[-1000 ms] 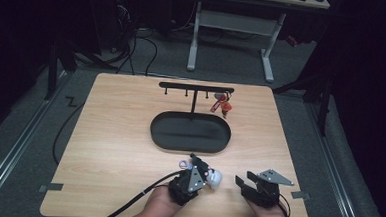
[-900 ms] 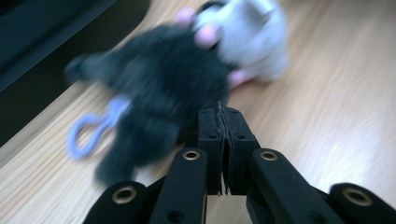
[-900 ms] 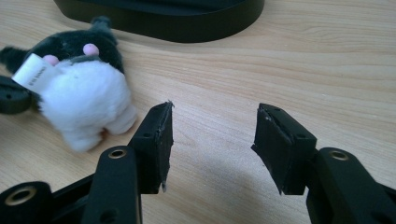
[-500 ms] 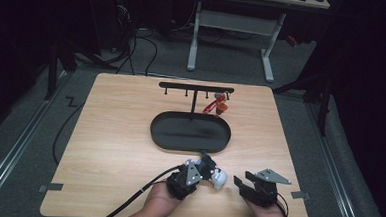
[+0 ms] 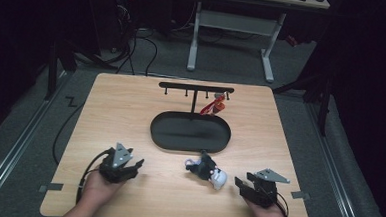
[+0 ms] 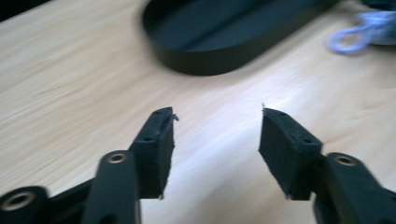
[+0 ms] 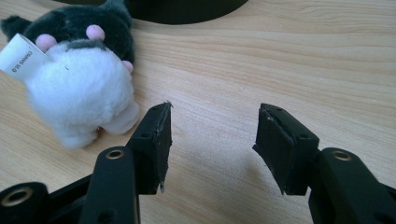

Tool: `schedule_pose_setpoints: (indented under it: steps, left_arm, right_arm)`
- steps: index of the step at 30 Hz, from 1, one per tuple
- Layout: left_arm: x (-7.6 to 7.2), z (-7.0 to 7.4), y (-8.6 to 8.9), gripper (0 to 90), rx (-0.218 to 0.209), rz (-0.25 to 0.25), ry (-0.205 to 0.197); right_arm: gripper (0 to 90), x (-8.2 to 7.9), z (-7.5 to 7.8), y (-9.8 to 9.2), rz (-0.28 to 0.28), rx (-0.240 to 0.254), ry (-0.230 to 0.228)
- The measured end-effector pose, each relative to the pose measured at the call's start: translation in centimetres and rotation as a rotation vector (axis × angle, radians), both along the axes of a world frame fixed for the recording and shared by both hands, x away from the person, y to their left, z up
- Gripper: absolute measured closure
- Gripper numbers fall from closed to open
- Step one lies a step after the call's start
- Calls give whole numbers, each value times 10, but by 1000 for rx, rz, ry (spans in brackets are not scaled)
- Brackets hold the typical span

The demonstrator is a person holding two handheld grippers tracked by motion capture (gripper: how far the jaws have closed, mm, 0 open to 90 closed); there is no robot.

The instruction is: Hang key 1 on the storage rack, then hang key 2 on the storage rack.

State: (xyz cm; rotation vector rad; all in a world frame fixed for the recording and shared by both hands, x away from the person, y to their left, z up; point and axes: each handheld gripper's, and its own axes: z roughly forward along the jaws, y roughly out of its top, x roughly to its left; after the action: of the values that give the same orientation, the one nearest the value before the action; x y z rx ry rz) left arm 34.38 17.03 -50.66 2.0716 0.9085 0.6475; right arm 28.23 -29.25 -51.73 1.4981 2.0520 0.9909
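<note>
A small black-and-white plush toy (image 5: 207, 170) lies on the wooden table just in front of the black oval tray (image 5: 159, 137). My left gripper (image 5: 136, 165) is well to the left of it, jaws open after just opening, nothing between them. In the left gripper view the gripper (image 6: 215, 126) hovers over bare wood, with the tray (image 6: 219, 65) ahead and the toy's pale loop (image 6: 357, 35) at the top right. My right gripper (image 5: 240, 183) stands open to the right of the toy. In its own view the gripper (image 7: 212, 121) has the plush (image 7: 79, 79) just to its left, apart from the jaws.
A black T-shaped hook rack (image 5: 197, 88) stands behind the tray, with a red item (image 5: 214, 106) hanging from a hook on its right side. Cables trail off the table's left front. The tray's edge (image 7: 187, 14) is ahead of the right gripper.
The left gripper let go of the plush and swung far to the left. The plush now lies on the table in front of the tray. The right gripper stayed put.
</note>
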Motion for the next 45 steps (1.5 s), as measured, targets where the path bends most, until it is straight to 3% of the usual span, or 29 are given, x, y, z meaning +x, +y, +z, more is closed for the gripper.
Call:
schedule_pose_setpoints:
  steps: [3, 7, 14, 17, 20, 27, 33, 37, 45]
  left_arm:
    - [4, -4, 13, 394, -36, 1, 67]
    - [8, -9, 21, 352, -98, 8, 99]
    - [12, -11, 12, 292, -56, -50, 81]
    - [10, -9, 7, 273, -43, -61, 52]
    - [9, -7, 5, 256, -33, -67, 21]
    - [10, -8, 6, 221, -28, -69, 41]
    - [8, -9, 5, 202, -17, -75, 57]
    - [6, -8, 6, 191, -24, -78, 54]
    - [8, -7, 0, 188, -34, -100, 54]
  right_arm:
    - [511, 1, 2, 4, -16, -9, 25]
    - [521, 4, 4, 14, -28, -47, 48]
    - [480, 9, 13, 29, -34, -131, 126]
    - [445, 13, 22, 30, -31, -168, 171]
    - [424, 19, 30, 29, -23, -174, 212]
    - [399, 31, 42, 34, 28, -236, 305]
    - [372, 35, 48, 41, 104, -347, 389]
    - [355, 38, 51, 42, 110, -355, 449]
    - [308, 40, 56, 46, 184, -401, 516]
